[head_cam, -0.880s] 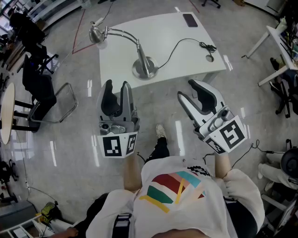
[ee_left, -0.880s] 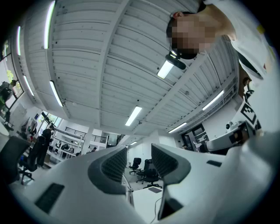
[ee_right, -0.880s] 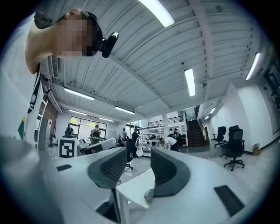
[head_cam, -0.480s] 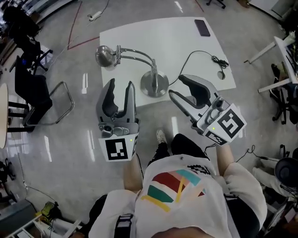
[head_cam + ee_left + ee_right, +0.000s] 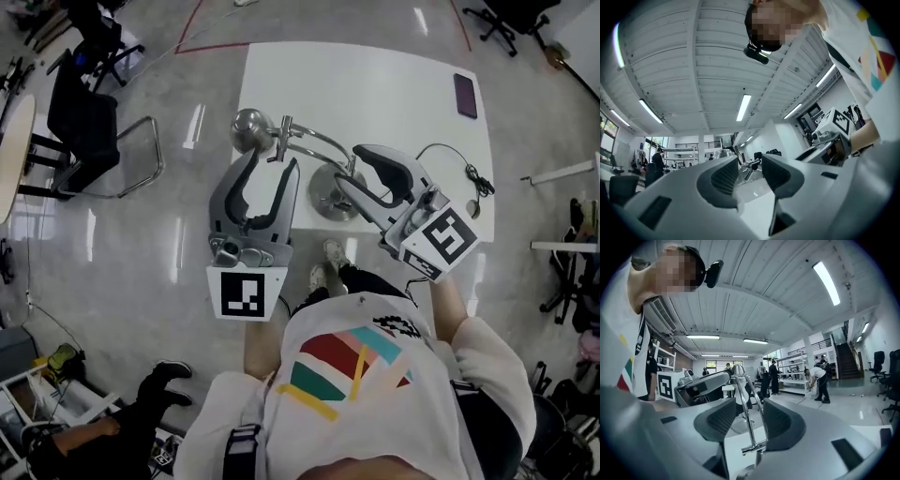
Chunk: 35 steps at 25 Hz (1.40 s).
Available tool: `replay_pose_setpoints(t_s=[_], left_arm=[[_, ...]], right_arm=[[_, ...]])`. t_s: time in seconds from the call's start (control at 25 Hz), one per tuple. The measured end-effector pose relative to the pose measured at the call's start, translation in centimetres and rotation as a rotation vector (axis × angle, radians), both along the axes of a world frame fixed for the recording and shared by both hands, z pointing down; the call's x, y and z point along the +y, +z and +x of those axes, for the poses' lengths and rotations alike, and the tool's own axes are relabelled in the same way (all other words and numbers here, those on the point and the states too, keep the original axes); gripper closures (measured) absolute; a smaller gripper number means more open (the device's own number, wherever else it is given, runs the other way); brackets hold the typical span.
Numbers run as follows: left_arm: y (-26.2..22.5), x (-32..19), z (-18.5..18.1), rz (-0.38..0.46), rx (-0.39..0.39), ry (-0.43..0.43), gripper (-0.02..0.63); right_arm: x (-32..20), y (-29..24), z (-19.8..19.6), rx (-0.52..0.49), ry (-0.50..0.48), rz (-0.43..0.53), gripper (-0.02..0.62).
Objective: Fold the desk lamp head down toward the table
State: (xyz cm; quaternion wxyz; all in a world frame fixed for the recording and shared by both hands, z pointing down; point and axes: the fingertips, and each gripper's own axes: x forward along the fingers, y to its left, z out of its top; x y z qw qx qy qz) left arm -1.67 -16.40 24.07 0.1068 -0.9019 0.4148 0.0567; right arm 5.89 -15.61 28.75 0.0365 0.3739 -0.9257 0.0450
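A chrome desk lamp stands near the front edge of the white table (image 5: 394, 89). Its round base (image 5: 326, 197) is at the centre, and its arm (image 5: 314, 142) reaches left to the dome head (image 5: 248, 128). My left gripper (image 5: 267, 169) is open just in front of the arm, below the head. In the left gripper view the lamp (image 5: 749, 165) shows beyond the jaw gap. My right gripper (image 5: 352, 169) is open at the base. In the right gripper view the lamp's two thin rods (image 5: 744, 404) rise in the gap between the jaws, and the pads do not press on them.
A dark phone (image 5: 465, 95) lies at the table's far right, and the lamp's cable with its switch (image 5: 472, 176) trails along the right side. A black chair (image 5: 94, 127) stands left of the table. The person's feet (image 5: 328, 269) are at the table's front edge.
The person has stepped up to the table. Both grippers have come forward from over the floor to the lamp, the left one to its arm and the right one to its rods.
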Motion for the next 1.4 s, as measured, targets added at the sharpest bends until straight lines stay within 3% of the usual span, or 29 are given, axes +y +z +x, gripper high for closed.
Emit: replay_pose_setpoints(t_s=[0.12, 0.24, 0.36, 0.56, 0.76, 1.04, 1.24, 1.4], left_arm=[[-0.4, -0.4, 1.4, 0.002, -0.010, -0.023, 0.403], [-0.5, -0.7, 2.1, 0.000, -0.073, -0.079, 0.480], [-0.3, -0.8, 1.4, -0.010, -0.119, -0.090, 0.493], [0.2, -3.3, -1.4, -0.036, -0.231, -0.061, 0.505], [0.8, -3.8, -2.5, -0.114, -0.189, -0.011, 0.505], [4.5, -4.8, -4.5, -0.221, -0.099, -0.044, 0.511], [10.2, -6.0, -5.9, -0.303, -0.199, 0.001, 0.511], [14.0, -6.5, -6.3, -0.379, -0.130, 0.039, 0.509]], right_arm=[[-1.3, 0.1, 1.3, -0.017, -0.099, -0.007, 0.425], [-1.8, -0.7, 1.4, -0.005, -0.225, 0.000, 0.425], [-2.1, -0.9, -0.2, 0.012, -0.317, -0.005, 0.425], [-4.6, -0.5, -4.3, 0.234, -0.414, 0.056, 0.430], [-4.9, 0.3, -5.2, 0.302, -0.397, -0.021, 0.437], [-5.0, 2.2, -6.4, 0.396, -0.374, -0.139, 0.437], [-5.8, 5.1, -8.2, 0.618, -0.434, -0.237, 0.437], [-6.3, 7.3, -9.4, 0.767, -0.500, -0.331, 0.436]])
